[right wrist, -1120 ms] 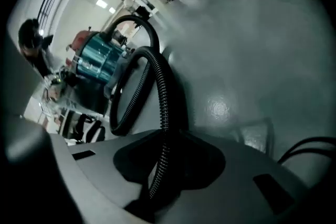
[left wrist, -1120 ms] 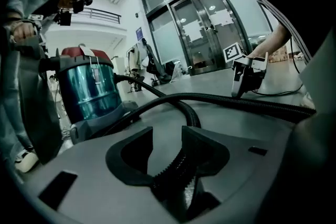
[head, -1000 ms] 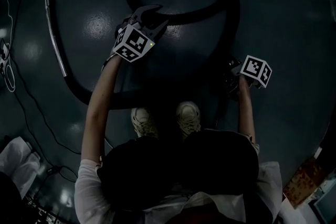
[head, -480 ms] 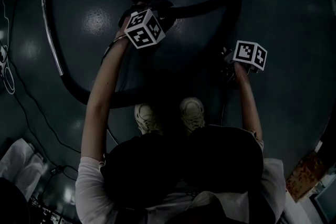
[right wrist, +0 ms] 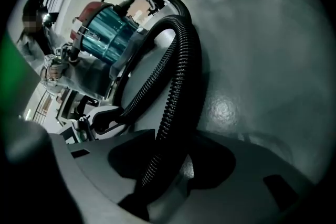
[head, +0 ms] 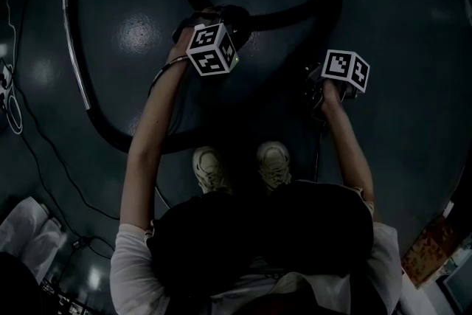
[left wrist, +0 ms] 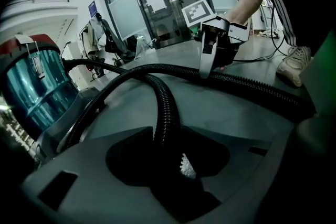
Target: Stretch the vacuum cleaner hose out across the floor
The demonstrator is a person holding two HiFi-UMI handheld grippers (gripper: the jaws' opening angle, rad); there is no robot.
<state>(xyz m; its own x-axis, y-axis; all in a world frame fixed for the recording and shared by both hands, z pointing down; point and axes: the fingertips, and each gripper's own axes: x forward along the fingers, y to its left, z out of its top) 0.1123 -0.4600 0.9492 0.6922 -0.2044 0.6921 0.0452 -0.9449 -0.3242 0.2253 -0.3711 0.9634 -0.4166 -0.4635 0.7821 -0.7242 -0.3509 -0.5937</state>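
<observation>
here, on a dark glossy floor, a person stands over the black ribbed hose of a vacuum cleaner, a gripper in each hand. the hose coils in a loop across the upper centre of the head view. a further length sweeps from a silvery wand at the upper left, round the lower left, toward the person's pale shoes at centre.

the left gripper is on the near side of that loop, at upper centre of the head view. in its own view the jaws stand part open astride the hose, which runs up between them from the bottom centre of the frame. the hose lies close along the left-hand jaw, and a white toothed pad on the right-hand jaw shows bare just beside it. the jaws are around the hose, not clamped on it.

the right gripper, at centre right of the head view, has just been opening its jaws. in its own view they stand apart with the hose passing between them, and a patch of shiny floor shows between the hose and the right-hand jaw, so the grip there is loose.

beyond both sets of jaws the hose runs toward the vacuum's teal canister. it sits at upper left of the right gripper view and at the left edge of the left gripper view.
</observation>
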